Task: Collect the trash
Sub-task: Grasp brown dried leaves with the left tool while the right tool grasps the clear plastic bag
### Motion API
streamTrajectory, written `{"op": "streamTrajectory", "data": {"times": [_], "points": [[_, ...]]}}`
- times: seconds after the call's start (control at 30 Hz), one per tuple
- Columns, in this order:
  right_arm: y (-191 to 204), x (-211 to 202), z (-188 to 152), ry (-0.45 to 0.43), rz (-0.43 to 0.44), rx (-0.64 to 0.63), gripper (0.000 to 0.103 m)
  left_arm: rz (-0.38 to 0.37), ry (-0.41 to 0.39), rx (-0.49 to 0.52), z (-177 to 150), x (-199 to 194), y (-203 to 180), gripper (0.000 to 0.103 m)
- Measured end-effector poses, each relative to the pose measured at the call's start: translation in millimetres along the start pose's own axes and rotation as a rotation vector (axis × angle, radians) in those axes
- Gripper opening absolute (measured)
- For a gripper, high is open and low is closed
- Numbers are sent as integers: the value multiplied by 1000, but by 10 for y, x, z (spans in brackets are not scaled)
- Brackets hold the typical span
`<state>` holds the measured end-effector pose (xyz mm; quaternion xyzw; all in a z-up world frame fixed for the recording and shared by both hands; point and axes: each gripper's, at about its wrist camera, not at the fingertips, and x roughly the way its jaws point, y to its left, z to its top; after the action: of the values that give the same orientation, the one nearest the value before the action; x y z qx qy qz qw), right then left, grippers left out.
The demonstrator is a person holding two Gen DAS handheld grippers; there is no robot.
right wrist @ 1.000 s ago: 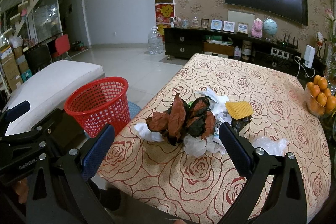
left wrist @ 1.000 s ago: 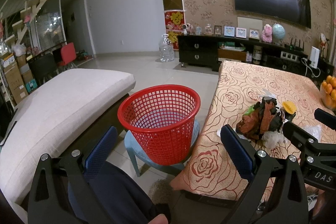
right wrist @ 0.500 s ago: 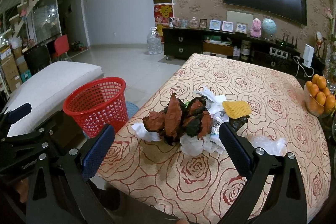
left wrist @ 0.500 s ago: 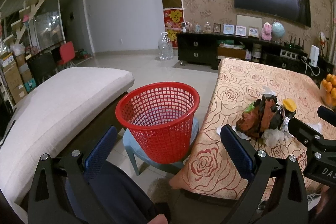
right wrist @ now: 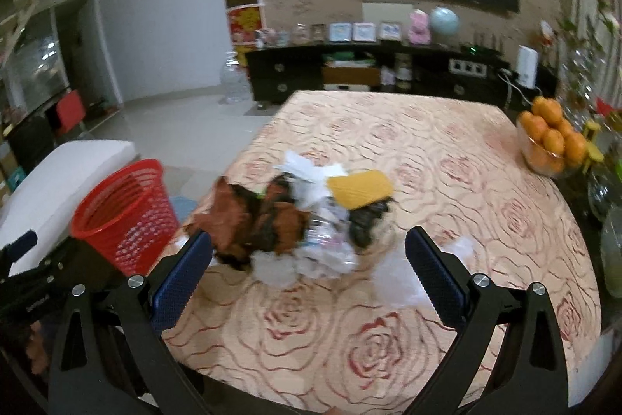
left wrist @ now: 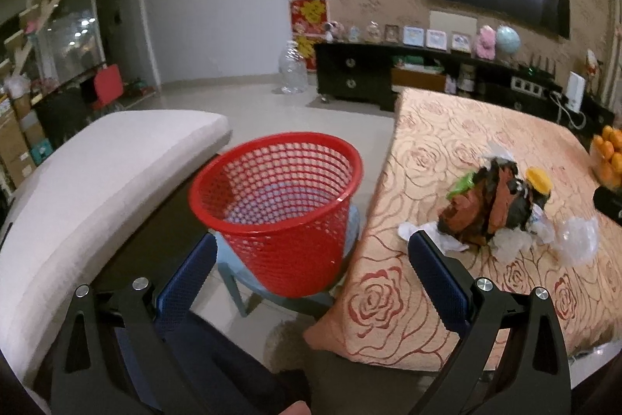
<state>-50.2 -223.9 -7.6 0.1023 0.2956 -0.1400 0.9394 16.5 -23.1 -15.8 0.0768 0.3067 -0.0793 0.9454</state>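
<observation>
A heap of trash (right wrist: 295, 216) lies on the rose-patterned table (right wrist: 388, 329): brown and black crumpled wrappers (left wrist: 482, 209), white tissues, a yellow foam piece (right wrist: 359, 187) and clear plastic (left wrist: 575, 244). My right gripper (right wrist: 309, 271) is open just in front of the heap, its fingers on either side of it and nothing held. A red mesh basket (left wrist: 276, 205) stands on a pale blue stool (left wrist: 248, 275) left of the table. My left gripper (left wrist: 311, 271) hovers open, low in front of the basket, holding nothing.
A white cushioned bench (left wrist: 85, 174) runs along the left. A bowl of oranges (right wrist: 552, 142) and glass vases (right wrist: 610, 220) stand at the table's right edge. A black TV cabinet (left wrist: 388, 80) and a water jug (left wrist: 293, 72) are at the far wall.
My right gripper has moved forward and right over the table, up to the trash heap. The left view has shifted slightly; the right gripper has dropped out of it.
</observation>
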Motion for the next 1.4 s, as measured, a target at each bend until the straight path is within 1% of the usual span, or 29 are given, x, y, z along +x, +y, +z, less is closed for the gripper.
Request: {"op": "streamTrajectory", "data": {"times": [0.07, 0.2, 0.37, 0.43, 0.57, 0.73, 0.87, 0.97, 1.0, 1.03, 1.07, 1.1, 1.13, 1.23, 1.3, 1.4], "points": [[-108, 16, -8, 6, -17, 22, 96, -24, 12, 16, 0, 63, -53, 95], [-254, 36, -23, 15, -42, 53, 96, -100, 40, 60, 64, 217, -224, 95], [-361, 89, -48, 32, -61, 76, 96, -210, 59, 97, 217, 369, -497, 95], [-385, 125, -69, 40, -68, 77, 96, -238, 60, 104, 272, 418, -589, 95], [-458, 192, -91, 65, -80, 89, 96, -293, 69, 149, 380, 589, -850, 95], [-559, 254, -133, 89, -87, 117, 96, -366, 139, 193, 422, 946, -1183, 95], [-638, 303, -169, 112, -86, 140, 96, -400, 194, 202, 401, 1193, -1305, 95], [-685, 341, -193, 131, -76, 158, 96, -434, 214, 197, 384, 1273, -1321, 94], [-696, 352, -199, 135, -73, 163, 96, -441, 217, 196, 383, 1260, -1315, 88], [-707, 359, -205, 140, -70, 169, 96, -449, 224, 197, 378, 1272, -1322, 77], [-719, 374, -207, 144, -68, 174, 96, -464, 240, 197, 372, 1299, -1342, 71], [-728, 385, -211, 146, -69, 178, 96, -476, 256, 195, 362, 1319, -1352, 58], [-727, 389, -211, 147, -71, 178, 96, -482, 264, 191, 349, 1332, -1357, 51], [-747, 403, -217, 146, -79, 178, 96, -502, 270, 170, 344, 1327, -1313, 43], [-796, 400, -219, 142, -86, 184, 96, -534, 263, 141, 368, 1281, -1251, 42], [-943, 394, -213, 130, -116, 215, 96, -555, 207, 110, 440, 1153, -1141, 42]]}}
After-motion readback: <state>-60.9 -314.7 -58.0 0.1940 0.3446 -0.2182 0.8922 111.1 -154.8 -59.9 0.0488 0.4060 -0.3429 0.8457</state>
